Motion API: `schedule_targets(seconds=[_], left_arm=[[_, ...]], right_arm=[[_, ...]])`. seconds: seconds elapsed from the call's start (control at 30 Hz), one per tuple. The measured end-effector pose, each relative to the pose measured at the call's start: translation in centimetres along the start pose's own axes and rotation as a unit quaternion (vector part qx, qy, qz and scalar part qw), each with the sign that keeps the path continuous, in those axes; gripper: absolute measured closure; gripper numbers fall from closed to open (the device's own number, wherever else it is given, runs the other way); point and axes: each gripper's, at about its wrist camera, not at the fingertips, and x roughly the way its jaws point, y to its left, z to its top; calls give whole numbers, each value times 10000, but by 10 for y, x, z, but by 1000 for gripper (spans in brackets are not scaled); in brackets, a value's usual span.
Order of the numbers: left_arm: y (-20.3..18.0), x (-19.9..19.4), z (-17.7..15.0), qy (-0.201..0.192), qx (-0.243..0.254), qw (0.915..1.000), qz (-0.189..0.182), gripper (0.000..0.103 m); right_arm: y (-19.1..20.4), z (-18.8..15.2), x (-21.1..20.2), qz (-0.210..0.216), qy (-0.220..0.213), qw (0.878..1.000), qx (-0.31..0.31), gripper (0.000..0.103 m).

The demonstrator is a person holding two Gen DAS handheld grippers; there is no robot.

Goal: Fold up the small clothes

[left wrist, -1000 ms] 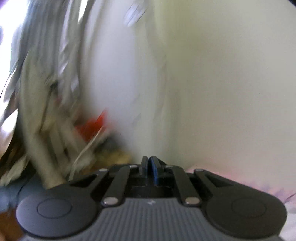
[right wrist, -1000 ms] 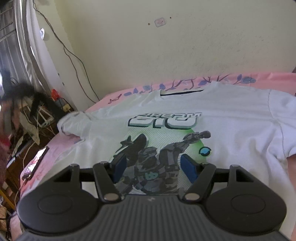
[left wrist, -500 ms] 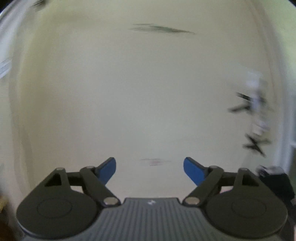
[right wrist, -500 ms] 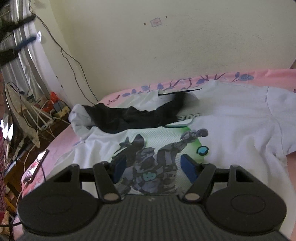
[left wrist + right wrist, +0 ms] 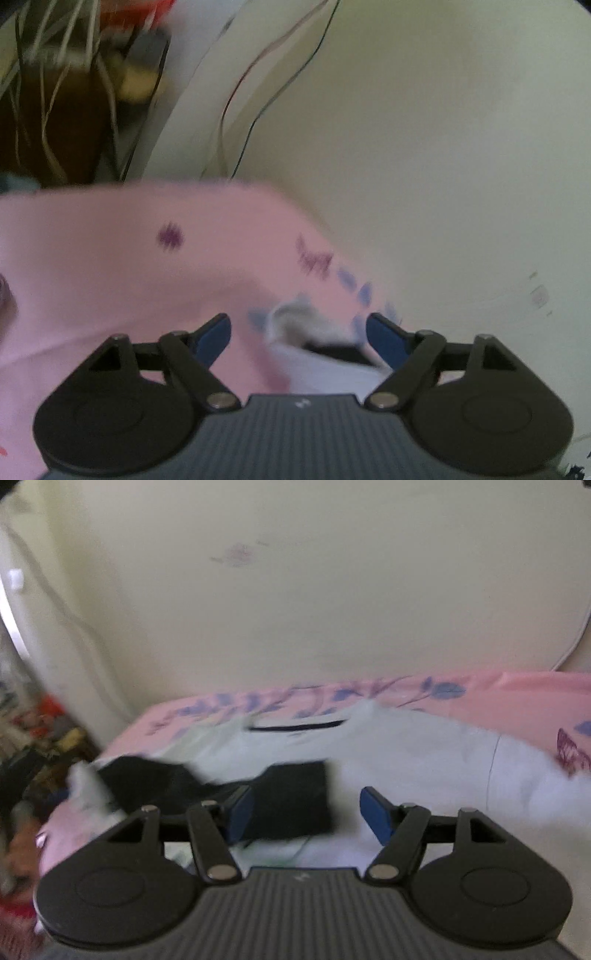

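Right wrist view, pretty blurry: white t-shirt (image 5: pixel 424 768) lies spread on the pink bedsheet (image 5: pixel 517 698), black garment (image 5: pixel 288 794) on top of it. Right gripper (image 5: pixel 306 814) hangs released above the shirt, holding nothing. Left gripper (image 5: pixel 299 338) has just narrowed slightly, still gaping and empty over the shirt's edge.

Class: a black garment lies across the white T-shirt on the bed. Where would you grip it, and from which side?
Grip the black garment at its squared end between the open right gripper, coming from above. That end looks flat with a clear straight edge; its other end is bunched and blurred near the bed's edge.
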Motion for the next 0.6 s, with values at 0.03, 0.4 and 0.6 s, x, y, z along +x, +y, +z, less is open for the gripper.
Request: schedule_targets(seconds=[0.03,0.4,0.6], left_arm=[[5,1,2,-14,-50,10000,-80,24],[19,0,14,-88,-124,9998,-161,22],[3,10,6,61,260,9993,-279,20]], right_arm=[[-5,7,12,-2,134,9999,104,37],[2,52,-30,15,-894,9959,170,101],[-68,29,-100,-407,-1054,9908,740,99]])
